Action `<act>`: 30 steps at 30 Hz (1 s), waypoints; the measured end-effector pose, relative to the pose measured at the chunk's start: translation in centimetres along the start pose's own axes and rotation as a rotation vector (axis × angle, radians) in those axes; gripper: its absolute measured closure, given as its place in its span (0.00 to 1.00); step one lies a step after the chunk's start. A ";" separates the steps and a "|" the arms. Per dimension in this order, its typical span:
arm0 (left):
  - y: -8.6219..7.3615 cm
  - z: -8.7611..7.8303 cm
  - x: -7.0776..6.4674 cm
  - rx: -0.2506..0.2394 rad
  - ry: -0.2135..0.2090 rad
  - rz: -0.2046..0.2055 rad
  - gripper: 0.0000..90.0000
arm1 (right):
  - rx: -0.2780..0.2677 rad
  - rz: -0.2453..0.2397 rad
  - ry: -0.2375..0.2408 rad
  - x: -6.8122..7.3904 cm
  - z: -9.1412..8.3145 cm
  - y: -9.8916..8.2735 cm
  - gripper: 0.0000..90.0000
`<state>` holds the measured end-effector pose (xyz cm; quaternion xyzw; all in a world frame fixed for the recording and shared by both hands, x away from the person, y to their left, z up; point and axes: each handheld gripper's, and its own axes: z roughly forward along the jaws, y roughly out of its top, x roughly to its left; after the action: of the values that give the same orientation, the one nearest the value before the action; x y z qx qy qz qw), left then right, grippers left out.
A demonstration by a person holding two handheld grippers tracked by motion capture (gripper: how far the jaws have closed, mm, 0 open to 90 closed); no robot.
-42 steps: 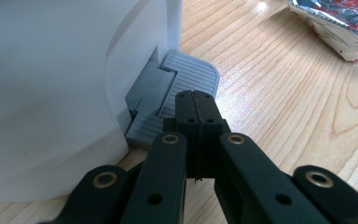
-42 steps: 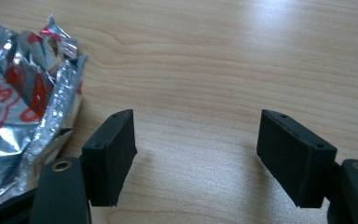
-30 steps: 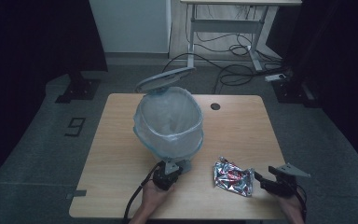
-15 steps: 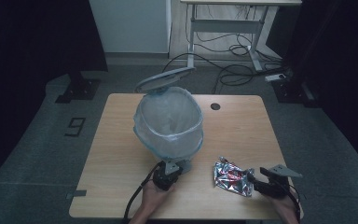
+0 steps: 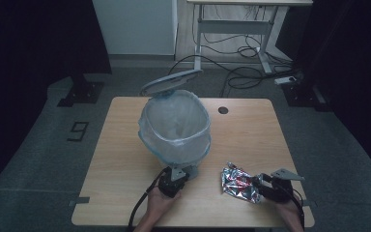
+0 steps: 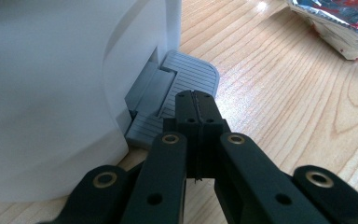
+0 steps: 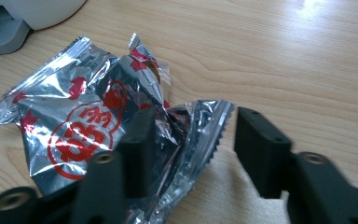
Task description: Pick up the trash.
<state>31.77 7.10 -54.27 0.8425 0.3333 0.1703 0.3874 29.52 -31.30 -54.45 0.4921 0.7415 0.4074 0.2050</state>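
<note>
One wooden table (image 5: 121,159) carries everything. On it stands one white pedal bin (image 5: 175,126), lined with one pale blue bag and with its grey lid (image 5: 170,81) tipped up at the back. Near the table's front edge, right of the bin, lies one crumpled silver foil wrapper (image 5: 239,182) printed in red; the red round emblem has characters too creased to read.

Two grippers work here. The left gripper (image 6: 195,100) has its jaws pressed together with nothing between them, tips resting on the bin's grey foot pedal (image 6: 186,84). The right gripper (image 7: 191,135) has just been closing its jaws; they stand partly apart around the wrapper's serrated right edge, one jaw on the foil, the other still clear of it.

The bin stands between the wrapper and the table's far left. On the floor left of the table is one mark reading "9" (image 5: 78,130).
</note>
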 end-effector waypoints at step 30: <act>0.0 0.0 0.0 -0.005 -0.001 0.000 1.00 | -0.126 0.078 0.059 -1.2 -2.8 0.8 0.98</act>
<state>31.77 7.10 -54.29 0.8418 0.3326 0.1705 0.3896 28.57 -33.37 -52.30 0.4945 0.7003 0.4754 0.1976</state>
